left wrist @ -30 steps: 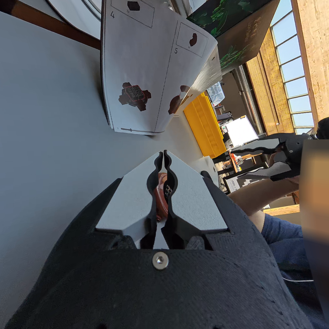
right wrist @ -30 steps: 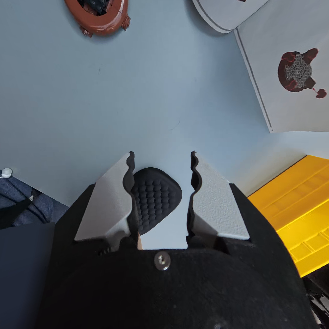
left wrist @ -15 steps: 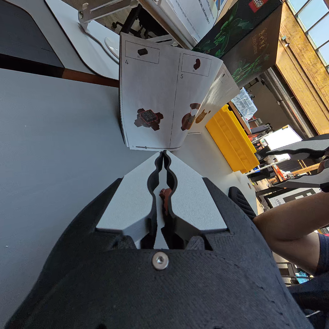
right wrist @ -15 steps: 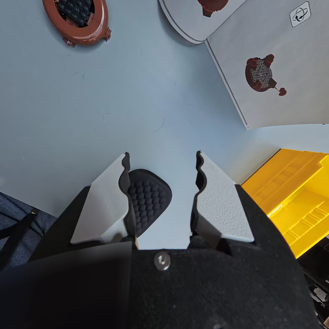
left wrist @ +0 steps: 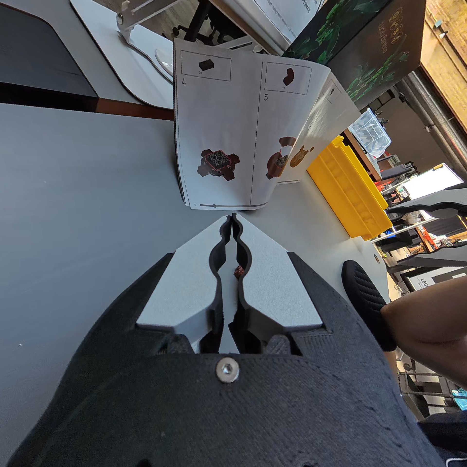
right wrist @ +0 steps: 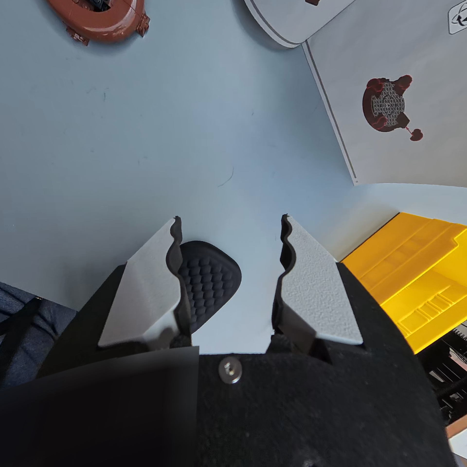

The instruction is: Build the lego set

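**Left fingers closed, right fingers spread, brown ring on the table**

Left gripper (left wrist: pixel 231 216): tips touching, no gap between them; just a small reddish-brown fragment (left wrist: pixel 238 271) glimpsed through the hollow behind the tips, too little showing to tell whether gripped or merely lying behind. Right gripper (right wrist: pixel 231 217): spread wide, nothing between the tips, hovering above bare grey table (right wrist: pixel 151 131). Reddish-brown Lego ring (right wrist: pixel 101 20) with dark studs inside, flat on the table toward its far left as seen from the right wrist view, well apart from both grippers. Open instruction booklet (left wrist: pixel 227 126) propped near the table's far edge, one page curling over; also at the right in the right wrist view (right wrist: pixel 404 88). Yellow parts tray (left wrist: pixel 348 187) at the table's right edge, beside the booklet. Black textured pad (right wrist: pixel 209 278) on the table near its front edge, below the right fingers. Dark Lego box (left wrist: pixel 366 45) standing behind the booklet.
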`<state>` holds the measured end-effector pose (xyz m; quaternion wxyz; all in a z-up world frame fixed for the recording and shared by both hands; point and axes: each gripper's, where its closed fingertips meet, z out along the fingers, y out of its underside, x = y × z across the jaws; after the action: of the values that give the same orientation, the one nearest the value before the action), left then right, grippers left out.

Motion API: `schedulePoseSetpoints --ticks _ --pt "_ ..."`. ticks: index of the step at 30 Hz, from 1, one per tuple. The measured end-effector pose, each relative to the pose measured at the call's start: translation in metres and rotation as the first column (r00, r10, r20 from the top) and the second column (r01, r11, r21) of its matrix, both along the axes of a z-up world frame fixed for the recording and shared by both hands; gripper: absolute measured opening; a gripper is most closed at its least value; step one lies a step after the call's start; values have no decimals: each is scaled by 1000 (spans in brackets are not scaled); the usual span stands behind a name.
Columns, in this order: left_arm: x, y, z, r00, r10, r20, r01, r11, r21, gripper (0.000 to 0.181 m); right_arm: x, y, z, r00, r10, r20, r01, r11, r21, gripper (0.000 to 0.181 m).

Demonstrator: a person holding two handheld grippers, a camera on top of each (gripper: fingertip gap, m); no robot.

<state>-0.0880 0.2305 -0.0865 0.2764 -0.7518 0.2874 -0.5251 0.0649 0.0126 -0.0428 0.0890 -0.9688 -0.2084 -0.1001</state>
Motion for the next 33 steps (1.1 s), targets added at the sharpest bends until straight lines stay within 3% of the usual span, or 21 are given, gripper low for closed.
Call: schedulePoseSetpoints --ticks 7,10,13,16,18,20,22,26,28,30,31,33 --pt "-6 6 13 998 35 43 -37 999 33 0 20 3 0 997 -54 -59 55 998 8 79" --pt "-9 3 30 995 28 93 -32 998 47 0 38 8 -1 991 -82 -108 84 996 17 76" --pt "-11 -5 53 991 -30 129 17 995 100 2 65 17 -4 970 -203 -136 208 978 25 73" --pt "-10 -24 61 983 -161 83 144 973 178 9 77 35 -7 955 -245 -169 259 964 62 69" --pt "-8 -48 64 947 -312 73 288 929 233 13 65 58 -8 959 -152 -240 185 976 118 62" --pt "-10 -70 67 890 -442 111 401 875 273 14 29 87 -9 914 55 -403 35 976 214 59" --pt "-11 -75 58 866 -487 109 449 856 258 28 -1 106 -11 842 238 -484 -83 944 319 55" --pt "-9 -78 20 847 -526 -73 523 802 287 53 -32 121 -13 787 413 -458 -192 870 455 57" --pt "-8 -89 9 812 -570 -125 577 755 312 58 -75 123 3 647 604 -466 -245 743 623 66" --pt "-8 -105 6 757 -642 -126 645 701 303 52 -123 110 16 415 762 -498 -219 615 758 77" --pt "-8 -108 4 743 -657 -129 660 687 302 55 -137 106 10 357 792 -495 -205 584 786 77" --pt "-7 -109 -2 735 -661 -153 670 670 320 66 -146 106 -26 410 783 -467 -284 597 751 81"
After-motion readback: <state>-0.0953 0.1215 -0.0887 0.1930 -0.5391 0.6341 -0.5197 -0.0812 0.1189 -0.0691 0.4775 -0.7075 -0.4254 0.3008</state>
